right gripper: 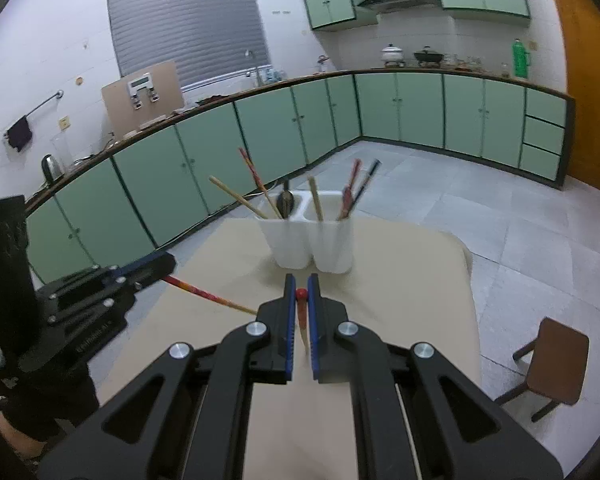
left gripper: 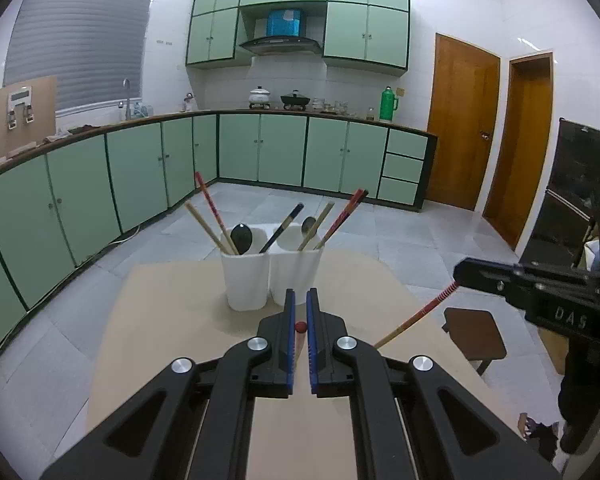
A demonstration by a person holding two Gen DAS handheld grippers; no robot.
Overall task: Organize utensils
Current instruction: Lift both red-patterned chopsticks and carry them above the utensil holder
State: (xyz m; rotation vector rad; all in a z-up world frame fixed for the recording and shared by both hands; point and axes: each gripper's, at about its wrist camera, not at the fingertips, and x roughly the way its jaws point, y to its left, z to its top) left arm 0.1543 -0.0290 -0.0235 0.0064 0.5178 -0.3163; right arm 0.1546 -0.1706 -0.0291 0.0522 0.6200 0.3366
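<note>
The left hand-held gripper point(left gripper: 301, 300) is clamped on a red-tipped chopstick point(left gripper: 300, 326), whose round red end shows between the blue pads point(left gripper: 289, 340) while the shaft runs back toward the camera. The right hand-held gripper point(right gripper: 301, 284) grips a second red-tipped chopstick point(right gripper: 302, 316) the same way, with the red end near the fingertips and the pale end pointing back. Both are held above the beige counter point(left gripper: 172, 312). Straight ahead of each hand-held gripper, a little beyond the fingertips, stands a white utensil holder point(left gripper: 274, 276) with two compartments. Its left compartment holds a dark spoon point(left gripper: 242, 237), a pale chopstick and a red one; its right compartment holds a second spoon, a dark chopstick, a pale one and red ones. To the right of the right hand-held gripper, on the floor beside the counter, stands a brown stool point(right gripper: 556, 364).
</note>
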